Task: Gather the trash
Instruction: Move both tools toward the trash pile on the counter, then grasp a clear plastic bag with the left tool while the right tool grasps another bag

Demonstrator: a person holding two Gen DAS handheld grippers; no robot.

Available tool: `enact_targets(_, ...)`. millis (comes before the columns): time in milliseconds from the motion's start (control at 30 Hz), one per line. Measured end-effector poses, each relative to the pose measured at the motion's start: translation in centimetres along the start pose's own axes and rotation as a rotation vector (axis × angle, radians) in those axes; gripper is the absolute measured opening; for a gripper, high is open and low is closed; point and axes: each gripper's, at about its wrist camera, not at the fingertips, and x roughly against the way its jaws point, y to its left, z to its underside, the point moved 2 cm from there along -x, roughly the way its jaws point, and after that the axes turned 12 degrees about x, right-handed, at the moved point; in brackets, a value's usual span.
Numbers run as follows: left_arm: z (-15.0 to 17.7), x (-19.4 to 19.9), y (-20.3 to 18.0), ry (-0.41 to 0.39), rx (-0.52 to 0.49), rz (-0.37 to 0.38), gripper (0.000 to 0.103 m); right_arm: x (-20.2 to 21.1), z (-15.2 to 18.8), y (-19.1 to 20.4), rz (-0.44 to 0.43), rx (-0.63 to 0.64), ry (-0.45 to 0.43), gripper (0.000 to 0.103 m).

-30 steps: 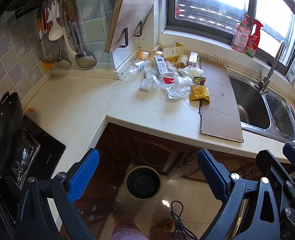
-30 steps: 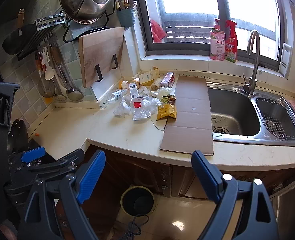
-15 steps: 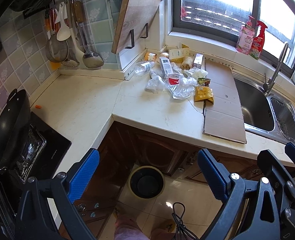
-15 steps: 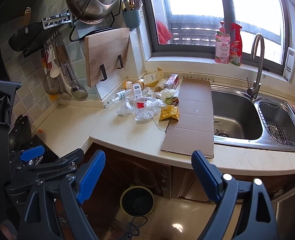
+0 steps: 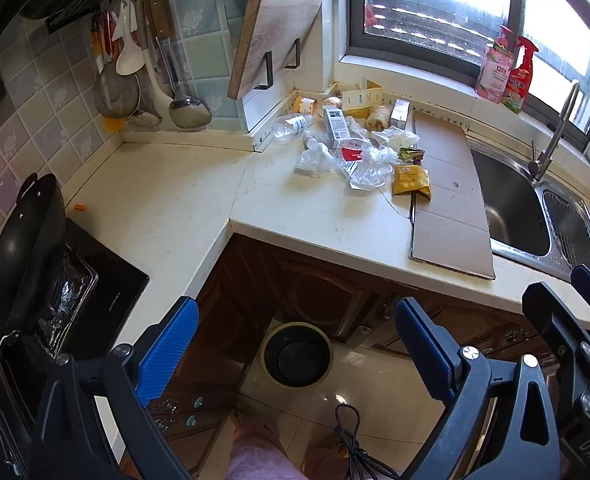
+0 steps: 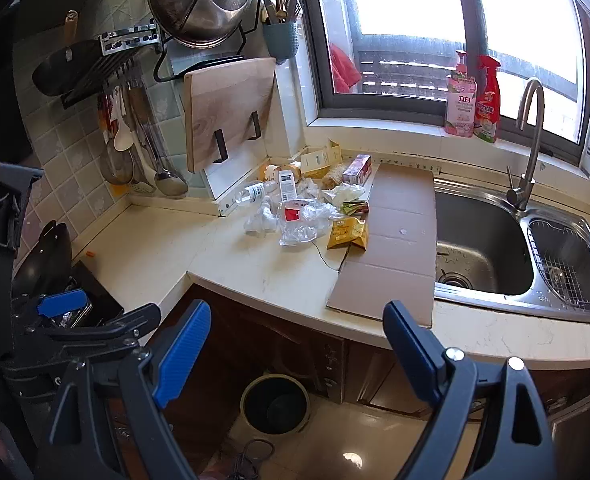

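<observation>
Both wrist fisheyes look down from well back — sharing the cream stone countertop (image 5: 327,216) (image 6: 263,276) and round black floor bin (image 5: 297,354) (image 6: 275,402).

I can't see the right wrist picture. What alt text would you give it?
A heap of wrappers and plastic trash lies on a pale kitchen counter beside a flattened cardboard sheet and a steel sink. In front, the open right gripper holds nothing, above a dark bin on the floor.

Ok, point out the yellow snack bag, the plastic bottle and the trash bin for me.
yellow snack bag (image 6: 347,233), right wrist view, middle of its printed front.
plastic bottle (image 6: 251,192), right wrist view, its white label.
trash bin (image 5: 297,354), left wrist view, its dark inside.
</observation>
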Motion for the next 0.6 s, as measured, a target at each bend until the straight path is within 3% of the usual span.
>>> enact_targets(167,-1.5,0.4,0.9,-0.037,0.012,0.006,0.099,-0.7,-0.9,-0.7,0.002,0.011,0.005,0.089)
enact_targets(400,-4.6,-1.4,0.7,-0.088,-0.051,-0.049,0.099,-3.8,-3.1,-2.1,0.006,0.005,0.034,0.088)
enact_targets(533,-7.2,-5.3,0.7,-0.051,-0.033,0.017,0.099,-6.5,-4.4,-2.8,0.003,-0.005,0.07,0.087)
enact_targets(600,-8.3,-7.5,0.5,-0.029,-0.023,0.057,0.099,-8.1,-5.0,-3.2,0.001,-0.008,0.093,0.082)
